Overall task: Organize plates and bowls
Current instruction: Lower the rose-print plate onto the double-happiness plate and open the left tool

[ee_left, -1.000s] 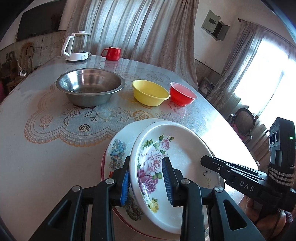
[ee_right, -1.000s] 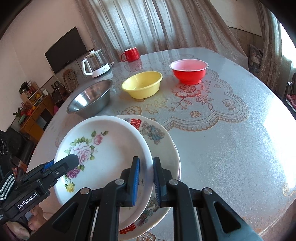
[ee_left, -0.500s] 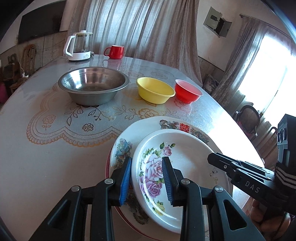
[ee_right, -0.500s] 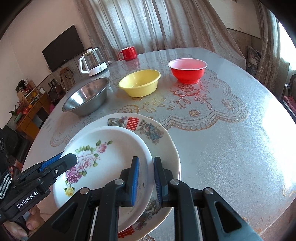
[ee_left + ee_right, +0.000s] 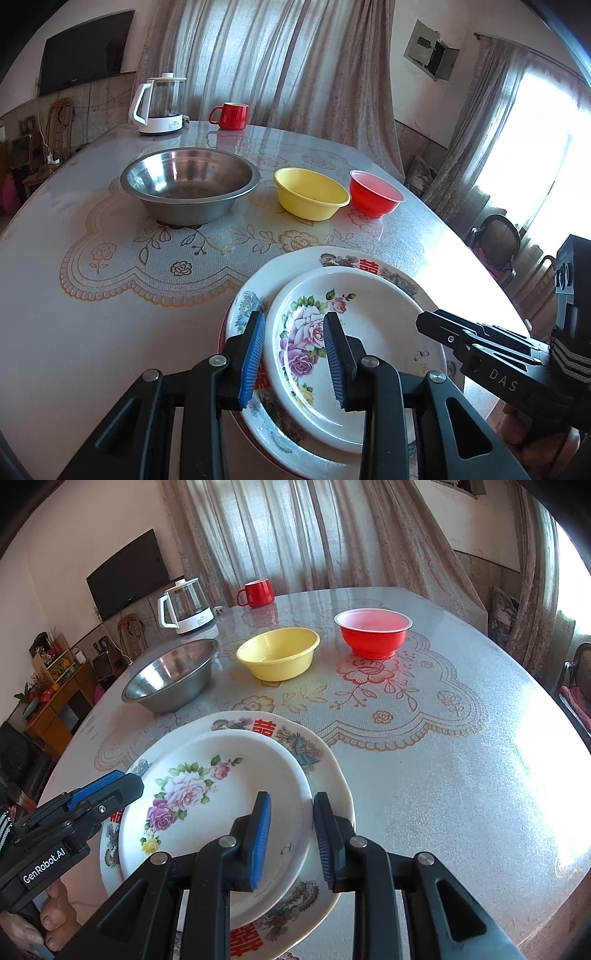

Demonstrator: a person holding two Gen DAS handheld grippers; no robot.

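A white rose-pattern plate (image 5: pixel 369 332) (image 5: pixel 221 797) lies on a larger plate with red characters (image 5: pixel 255 288) (image 5: pixel 317 760) at the table's near edge. My left gripper (image 5: pixel 295 354) is open, its jaws astride the rose plate's left rim. My right gripper (image 5: pixel 291 834) is open, its jaws astride the plate's right rim. Farther back stand a steel bowl (image 5: pixel 190 184) (image 5: pixel 173 675), a yellow bowl (image 5: pixel 312 192) (image 5: pixel 279 651) and a red bowl (image 5: pixel 375 194) (image 5: pixel 373 631), side by side.
A glass kettle (image 5: pixel 159 105) (image 5: pixel 184 607) and a red mug (image 5: pixel 231 116) (image 5: pixel 256 592) stand at the table's far edge. The round table (image 5: pixel 92 332) (image 5: pixel 461 794) has a lace-pattern cover. A chair (image 5: pixel 498 243) stands at the right.
The rose plate has come down from a tilt and now lies flat on the larger plate. Both grippers have opened wider and let go of its rim.
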